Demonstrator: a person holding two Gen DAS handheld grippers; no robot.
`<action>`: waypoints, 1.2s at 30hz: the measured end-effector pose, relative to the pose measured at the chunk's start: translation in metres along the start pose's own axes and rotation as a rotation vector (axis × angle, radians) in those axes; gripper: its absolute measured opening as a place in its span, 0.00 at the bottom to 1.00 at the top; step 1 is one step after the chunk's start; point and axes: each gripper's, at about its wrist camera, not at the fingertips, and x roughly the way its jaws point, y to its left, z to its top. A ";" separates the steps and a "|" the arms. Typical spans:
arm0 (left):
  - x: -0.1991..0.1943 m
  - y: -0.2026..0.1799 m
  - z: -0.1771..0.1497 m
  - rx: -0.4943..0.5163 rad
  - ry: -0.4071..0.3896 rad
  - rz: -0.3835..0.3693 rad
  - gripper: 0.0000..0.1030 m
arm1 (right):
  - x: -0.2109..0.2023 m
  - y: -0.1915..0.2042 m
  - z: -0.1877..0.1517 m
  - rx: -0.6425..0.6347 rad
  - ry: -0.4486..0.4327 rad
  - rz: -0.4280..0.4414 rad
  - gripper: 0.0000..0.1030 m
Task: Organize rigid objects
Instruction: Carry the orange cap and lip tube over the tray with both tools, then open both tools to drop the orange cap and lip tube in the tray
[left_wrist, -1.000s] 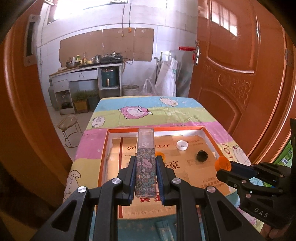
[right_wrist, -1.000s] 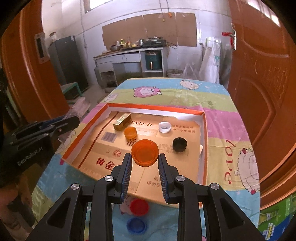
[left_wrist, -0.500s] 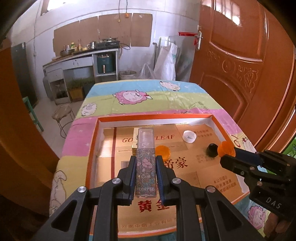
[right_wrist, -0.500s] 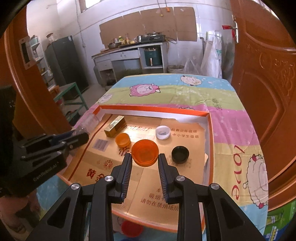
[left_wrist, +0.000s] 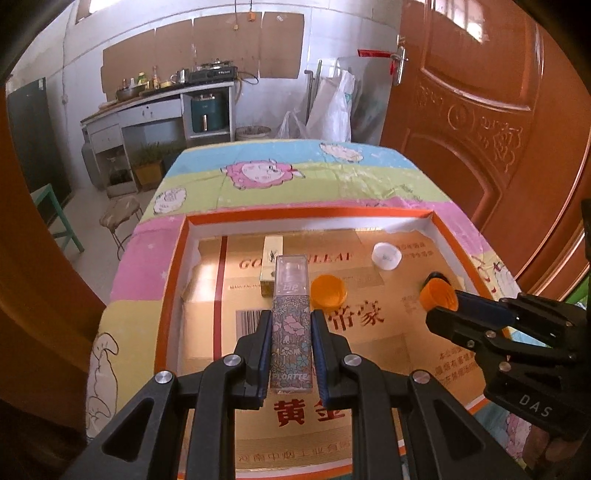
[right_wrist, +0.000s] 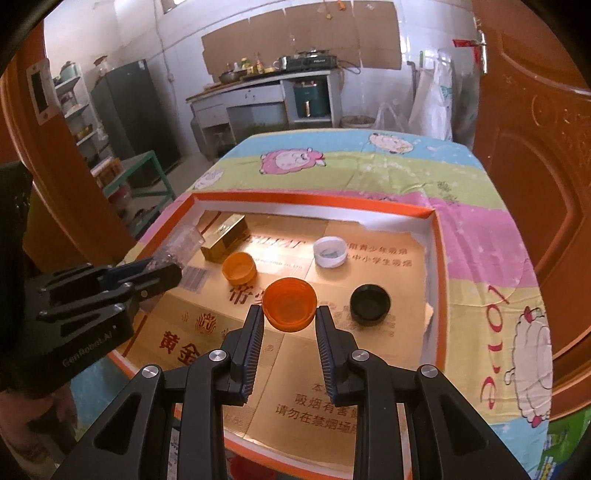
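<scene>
My left gripper (left_wrist: 290, 323) is shut on a floral lip-product box with a clear cap (left_wrist: 290, 317), held over the left half of an orange-rimmed shallow box (left_wrist: 173, 280). My right gripper (right_wrist: 290, 314) is shut on an orange bottle cap (right_wrist: 290, 303), open side up, above the box's middle. Each gripper shows in the other's view: the right one (left_wrist: 439, 297) at the right, the left one (right_wrist: 173, 264) at the left. On the box floor lie a gold pack (right_wrist: 224, 242), a smaller orange cap (right_wrist: 239, 266), a white cap (right_wrist: 330, 251) and a black cap (right_wrist: 370, 303).
The box sits on a table under a striped cloth with sheep prints (left_wrist: 266, 173). An orange wooden door (left_wrist: 480, 122) stands close on the right. A stool (left_wrist: 120, 216) and green frame stand left of the table; a kitchen counter is at the far wall.
Both grippers have moved forward and down over the box with their loads still gripped. The box and its caps now look larger and nearer.
</scene>
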 end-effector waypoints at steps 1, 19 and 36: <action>0.002 0.000 -0.001 -0.001 0.006 0.000 0.20 | 0.002 0.001 0.000 0.000 0.003 0.001 0.29; 0.029 0.011 -0.015 -0.033 0.066 -0.016 0.20 | 0.032 0.016 -0.007 -0.032 0.082 0.039 0.29; 0.030 0.011 -0.014 -0.023 0.064 -0.013 0.22 | 0.040 0.020 -0.012 -0.058 0.100 0.012 0.30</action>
